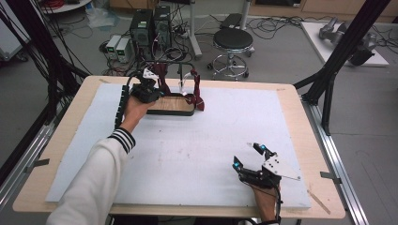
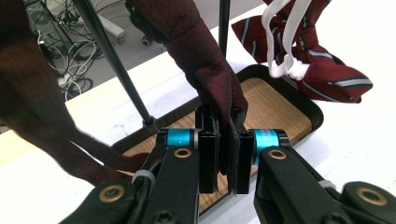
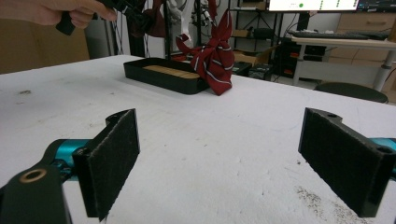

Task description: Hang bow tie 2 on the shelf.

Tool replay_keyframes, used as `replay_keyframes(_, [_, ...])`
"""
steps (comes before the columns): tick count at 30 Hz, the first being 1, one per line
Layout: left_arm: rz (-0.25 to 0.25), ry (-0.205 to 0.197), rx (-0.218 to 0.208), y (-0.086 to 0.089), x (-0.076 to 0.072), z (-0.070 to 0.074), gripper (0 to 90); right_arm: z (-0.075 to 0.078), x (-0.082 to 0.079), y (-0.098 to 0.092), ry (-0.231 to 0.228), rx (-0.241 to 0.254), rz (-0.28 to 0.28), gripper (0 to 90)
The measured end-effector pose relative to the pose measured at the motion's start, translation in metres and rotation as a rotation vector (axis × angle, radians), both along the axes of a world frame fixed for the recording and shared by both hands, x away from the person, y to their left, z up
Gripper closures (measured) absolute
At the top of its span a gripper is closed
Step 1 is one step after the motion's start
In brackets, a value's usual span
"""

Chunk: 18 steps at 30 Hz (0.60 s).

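Two grippers are mine to run on this white worktop, and only one is busy. At the far left sits a black tray with a wooden floor and a thin black rack rising from it; two ties hang there. My left gripper is at that tray, and in the left gripper view its fingers are pressed together on the lower end of the dark maroon tie, which runs up and away from the pads toward the rack, its long axis steep and leaning to the left of that view. I judge the coming move turns on that line: the cloth rises from the fingers, so any pull has to follow it down and toward me over the tray's near rim. The striped red tie, knotted on a white hanger, hangs just right of the maroon one, near but apart from my grip. My right gripper rests at the near right, well apart from the tray, fingers spread wide with nothing between them, so the left hand is plainly the nearer. I can read no brand or label; a far screen in the right gripper view is too small to make out.
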<state>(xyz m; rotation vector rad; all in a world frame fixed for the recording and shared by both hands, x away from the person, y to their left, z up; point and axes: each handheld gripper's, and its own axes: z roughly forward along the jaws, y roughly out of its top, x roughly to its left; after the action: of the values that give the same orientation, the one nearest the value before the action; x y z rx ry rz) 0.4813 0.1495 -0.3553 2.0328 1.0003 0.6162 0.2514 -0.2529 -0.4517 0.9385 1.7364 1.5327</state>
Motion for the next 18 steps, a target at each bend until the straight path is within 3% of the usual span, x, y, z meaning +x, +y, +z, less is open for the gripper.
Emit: replay_keyframes(18, [0.005, 0.014, -0.018, 0.0062, 0.0018, -0.0075, 83.3, 0.0000, -0.0005, 0.0008, -0.004, -0.009, 0.001, 11.7])
